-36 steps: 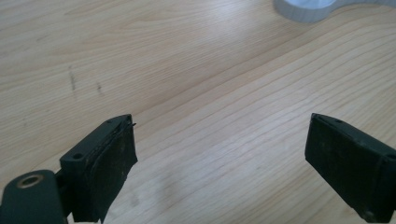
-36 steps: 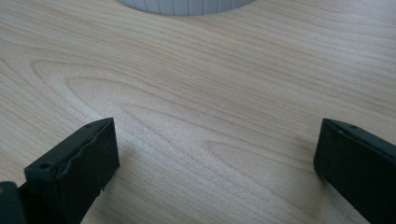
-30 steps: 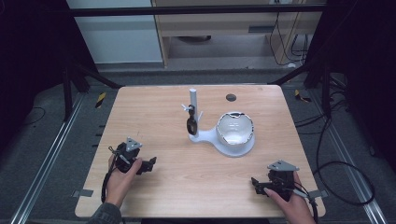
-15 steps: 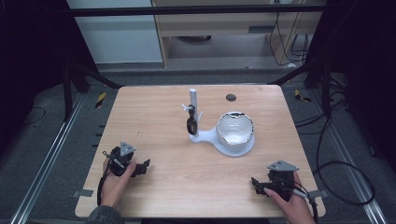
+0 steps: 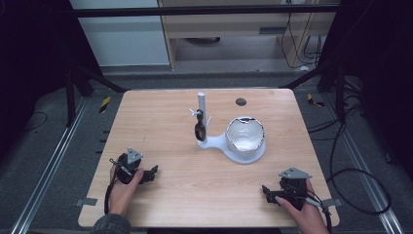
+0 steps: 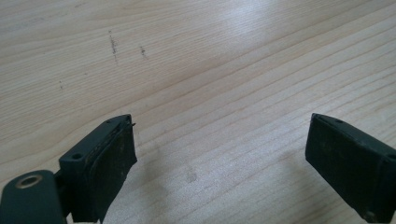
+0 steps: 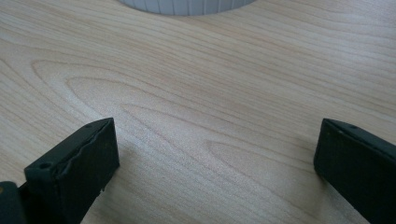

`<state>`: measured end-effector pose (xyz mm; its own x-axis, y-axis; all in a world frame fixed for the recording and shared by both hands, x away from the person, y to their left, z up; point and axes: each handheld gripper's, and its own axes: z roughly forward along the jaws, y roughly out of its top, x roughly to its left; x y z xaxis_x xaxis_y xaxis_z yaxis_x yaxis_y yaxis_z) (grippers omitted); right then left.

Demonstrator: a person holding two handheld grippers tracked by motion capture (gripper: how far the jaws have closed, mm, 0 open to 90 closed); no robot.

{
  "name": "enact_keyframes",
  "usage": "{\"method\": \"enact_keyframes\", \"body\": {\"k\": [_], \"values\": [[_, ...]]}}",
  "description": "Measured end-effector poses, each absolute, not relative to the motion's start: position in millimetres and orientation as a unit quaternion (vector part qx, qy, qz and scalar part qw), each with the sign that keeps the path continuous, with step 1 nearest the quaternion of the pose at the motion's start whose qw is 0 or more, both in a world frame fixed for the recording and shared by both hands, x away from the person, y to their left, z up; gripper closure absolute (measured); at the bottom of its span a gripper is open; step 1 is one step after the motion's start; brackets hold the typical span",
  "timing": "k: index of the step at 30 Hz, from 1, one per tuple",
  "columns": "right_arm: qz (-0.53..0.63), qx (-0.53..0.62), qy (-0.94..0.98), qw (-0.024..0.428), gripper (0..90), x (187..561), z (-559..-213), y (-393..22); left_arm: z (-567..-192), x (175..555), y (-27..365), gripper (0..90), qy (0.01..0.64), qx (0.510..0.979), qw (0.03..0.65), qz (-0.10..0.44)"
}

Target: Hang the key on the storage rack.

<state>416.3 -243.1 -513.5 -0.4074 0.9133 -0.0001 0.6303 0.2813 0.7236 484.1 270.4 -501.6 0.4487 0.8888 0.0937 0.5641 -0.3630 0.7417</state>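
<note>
Since a second ago the left gripper (image 5: 152, 171) has slid back toward the near left corner of the table (image 5: 165, 122), while the right gripper (image 5: 267, 191) has kept its place at the near right edge. The table is pale wood, bare under both sets of fingers. Well ahead of the right gripper's fingers, up and a little to the side of them, stands the white stand (image 5: 229, 146), its round base holding a white bowl (image 5: 245, 135) and its upright post (image 5: 201, 109) rising just beside the bowl with a small dark piece (image 5: 199, 129) hanging on it. In the right gripper view the stand's ribbed rim (image 7: 187, 5) lies beyond the fingers (image 7: 79, 172), which are spread wide with nothing between them. The left gripper's fingers (image 6: 100, 168) likewise stand wide apart over bare wood, holding nothing
</note>
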Motion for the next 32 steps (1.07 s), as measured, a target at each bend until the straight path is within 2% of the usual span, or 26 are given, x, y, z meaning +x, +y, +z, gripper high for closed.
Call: {"method": "enact_keyframes", "body": {"k": [9,19,32], "values": [[0.330,0.499,0.772,0.216,0.4,416.5,-513.8,-243.3,-506.6,486.4,274.0,7.0,0.469,0.784,0.322,0.247],[0.330,0.499,0.772,0.216,0.4,416.5,-513.8,-243.3,-507.7,490.6,277.9,3.6,0.489,0.780,0.324,0.218],[0.330,0.497,0.773,0.215,0.4,417.0,-513.8,-242.1,-508.0,491.9,274.6,0.3,0.494,0.780,0.318,0.217]]}}
